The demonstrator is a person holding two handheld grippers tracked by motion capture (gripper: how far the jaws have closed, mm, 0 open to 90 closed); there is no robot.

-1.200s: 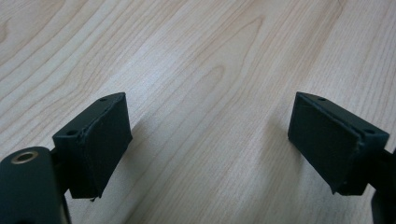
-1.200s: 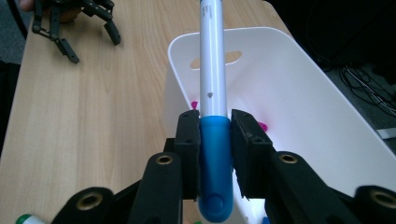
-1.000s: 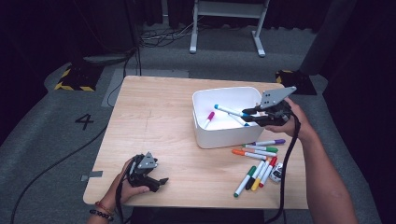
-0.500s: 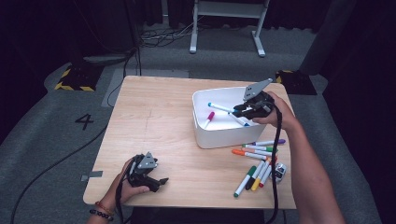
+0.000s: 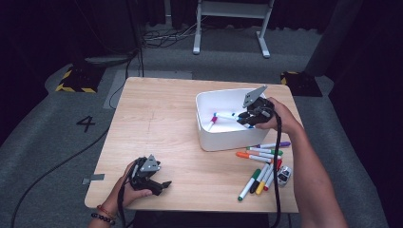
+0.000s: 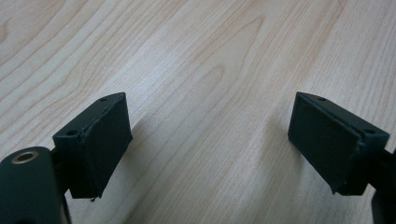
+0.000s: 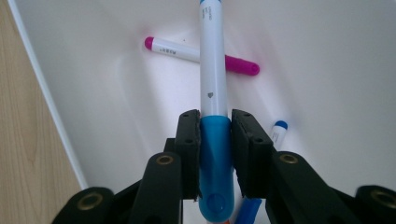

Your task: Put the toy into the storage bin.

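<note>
1. The right gripper [image 7: 215, 126] is clamped on the cap end of a white-barrelled marker with a light-blue cap [image 7: 214, 84] — jaws pressed flat against both sides of the cap. The barrel points away from the gripper, out over the inside of the tub.
2. In the high view, the right gripper [image 5: 248, 117] sits over the right half of the white rectangular plastic tub [image 5: 216, 140], and the held marker [image 5: 227, 115] slants leftward above the tub floor.
3. On the tub floor lies a white marker with a magenta cap [image 7: 201, 55], crossing behind the held barrel. A white marker with a dark-blue cap [image 7: 279, 130] shows partly, just beside the right jaw.
4. The left gripper [image 6: 208, 140] has its jaws wide apart, nothing between them — bare light wooden table [image 6: 210, 60] underneath. In the high view it rests near the table's front left corner [image 5: 164, 184], well apart from the tub.
5. A loose group of coloured markers [image 5: 260, 161] lies on the table just in front of the tub's right end; a small white toy car [image 5: 283, 175] lies beside them.
</note>
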